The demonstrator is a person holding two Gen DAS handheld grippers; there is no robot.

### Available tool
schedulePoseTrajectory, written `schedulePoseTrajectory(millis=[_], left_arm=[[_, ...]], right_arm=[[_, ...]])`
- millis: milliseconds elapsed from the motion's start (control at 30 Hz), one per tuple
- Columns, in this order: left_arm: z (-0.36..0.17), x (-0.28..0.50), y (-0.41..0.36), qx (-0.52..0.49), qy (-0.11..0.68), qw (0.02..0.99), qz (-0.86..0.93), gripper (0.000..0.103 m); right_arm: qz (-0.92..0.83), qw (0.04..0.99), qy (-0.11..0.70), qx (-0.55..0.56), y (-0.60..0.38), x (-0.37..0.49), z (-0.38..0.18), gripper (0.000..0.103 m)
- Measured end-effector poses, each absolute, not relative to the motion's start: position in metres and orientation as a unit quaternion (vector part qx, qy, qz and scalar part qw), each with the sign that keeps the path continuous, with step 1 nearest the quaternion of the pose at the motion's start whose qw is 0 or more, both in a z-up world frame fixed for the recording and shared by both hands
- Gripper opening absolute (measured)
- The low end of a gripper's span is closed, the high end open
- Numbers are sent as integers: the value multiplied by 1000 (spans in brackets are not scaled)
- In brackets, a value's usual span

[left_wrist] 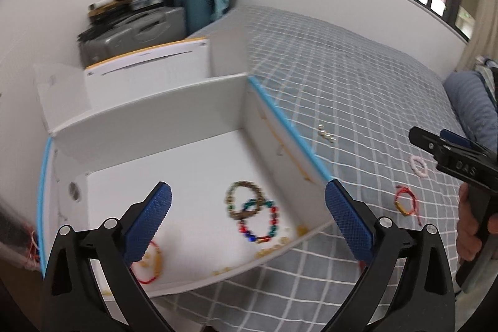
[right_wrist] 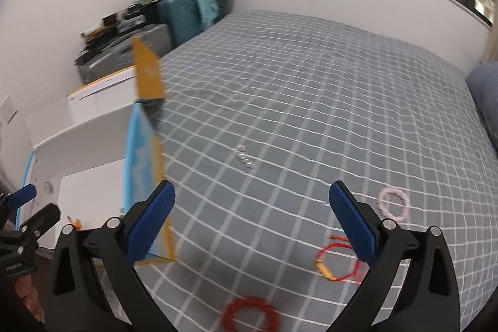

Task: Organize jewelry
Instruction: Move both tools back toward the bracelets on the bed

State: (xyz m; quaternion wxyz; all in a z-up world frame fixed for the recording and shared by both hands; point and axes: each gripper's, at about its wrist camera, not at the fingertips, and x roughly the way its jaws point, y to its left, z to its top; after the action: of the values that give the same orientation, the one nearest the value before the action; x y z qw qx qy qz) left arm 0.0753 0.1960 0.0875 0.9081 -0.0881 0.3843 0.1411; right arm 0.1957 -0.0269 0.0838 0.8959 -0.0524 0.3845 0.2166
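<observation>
My left gripper is open and empty above a white box on the bed. In the box lie a brown bead bracelet, a multicoloured bead bracelet and a red cord bracelet. My right gripper is open and empty over the bed; it also shows in the left wrist view. On the bed lie a pink bracelet, a red cord bracelet with a gold piece, a red bead bracelet and several small metal pieces.
The grey checked bedspread stretches ahead. The box's blue and orange flap stands up at its right side. Suitcases and clutter stand by the far wall. A blue pillow lies at the right.
</observation>
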Motion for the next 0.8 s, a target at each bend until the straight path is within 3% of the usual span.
schedulePoseTrajectory(millis=[433,800], left_arm=[[82,106,97,-30,395,917,46,97],[40,115,33,5,429,903,-12,97]], right_arm=[[156,891,426,-32,-105,212,42,95],[141,875,462,-21,-134,213,4,90]])
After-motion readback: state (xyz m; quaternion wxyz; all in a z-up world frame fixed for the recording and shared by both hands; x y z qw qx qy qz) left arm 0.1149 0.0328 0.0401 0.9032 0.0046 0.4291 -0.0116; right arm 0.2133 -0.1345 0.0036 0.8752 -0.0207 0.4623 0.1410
